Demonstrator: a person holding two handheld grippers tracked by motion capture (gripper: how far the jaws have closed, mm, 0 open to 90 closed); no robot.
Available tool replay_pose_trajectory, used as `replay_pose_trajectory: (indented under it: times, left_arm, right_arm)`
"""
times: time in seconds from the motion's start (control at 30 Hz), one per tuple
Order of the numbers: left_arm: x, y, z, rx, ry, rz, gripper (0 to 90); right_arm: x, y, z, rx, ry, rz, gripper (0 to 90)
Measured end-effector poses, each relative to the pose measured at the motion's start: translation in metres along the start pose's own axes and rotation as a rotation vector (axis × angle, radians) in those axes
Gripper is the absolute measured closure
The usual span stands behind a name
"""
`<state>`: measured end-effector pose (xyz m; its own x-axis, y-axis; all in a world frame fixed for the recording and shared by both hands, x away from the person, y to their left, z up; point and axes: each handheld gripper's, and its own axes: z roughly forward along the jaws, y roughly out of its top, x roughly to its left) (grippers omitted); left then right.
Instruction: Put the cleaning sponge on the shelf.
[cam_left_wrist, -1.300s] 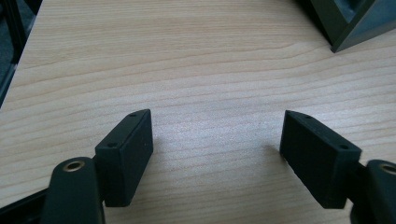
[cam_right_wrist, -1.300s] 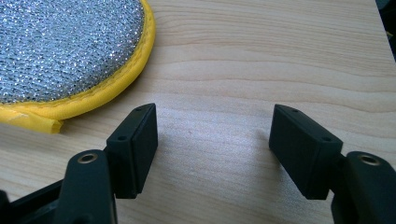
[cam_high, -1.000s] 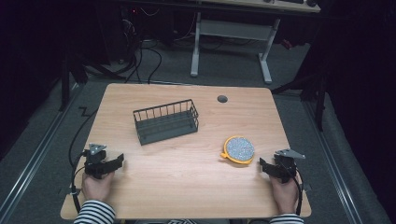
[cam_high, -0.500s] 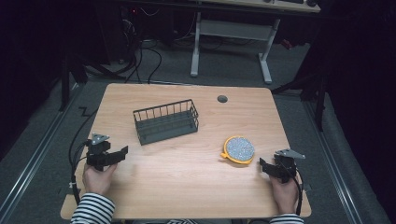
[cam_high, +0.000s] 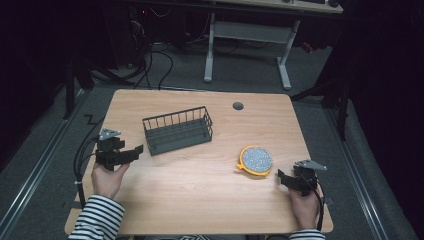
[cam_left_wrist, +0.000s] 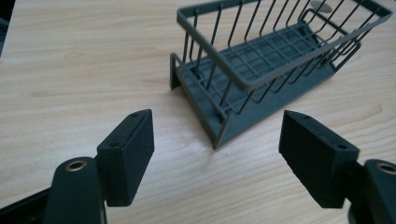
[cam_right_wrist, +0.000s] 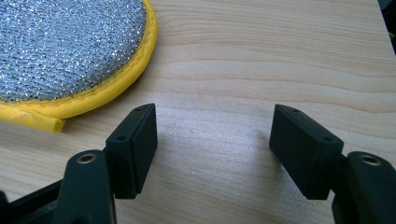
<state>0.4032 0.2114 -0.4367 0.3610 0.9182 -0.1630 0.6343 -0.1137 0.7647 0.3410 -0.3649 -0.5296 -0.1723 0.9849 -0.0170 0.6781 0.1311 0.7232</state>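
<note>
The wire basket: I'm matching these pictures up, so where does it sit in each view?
High view: wire basket left of centre on the table.
Left gripper view: upper right, beyond the open left gripper.
Right gripper view: not in it.
Shared landmark: the table's round grommet.

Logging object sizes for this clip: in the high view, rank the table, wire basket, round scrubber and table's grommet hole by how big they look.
1. table
2. wire basket
3. round scrubber
4. grommet hole

The gaps are plain, so no ties.
</note>
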Motion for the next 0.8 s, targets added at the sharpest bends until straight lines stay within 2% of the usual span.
replay_pose_trajectory:
  times: [0.27,0.5,0.57,0.63,0.8]
  left_arm:
    - [-0.002,0.027,0.009,0.035,-0.024,-0.013,28.0]
    - [-0.004,0.045,0.025,0.081,0.012,0.012,30.2]
    - [-0.005,0.048,0.03,0.092,0.01,0.016,31.5]
    - [-0.007,0.05,0.035,0.103,0.027,0.031,32.7]
    - [-0.009,0.053,0.048,0.125,0.054,0.038,35.7]
  right_arm:
    - [0.0,0.0,0.0,-0.002,0.004,0.0,32.7]
    - [0.0,0.0,0.0,-0.002,0.005,-0.002,32.7]
    - [0.0,0.0,0.0,-0.002,0.005,-0.002,32.7]
    - [0.0,0.0,0.0,-0.002,0.006,-0.003,32.5]
    - [0.0,0.0,0.0,-0.003,0.006,-0.004,32.5]
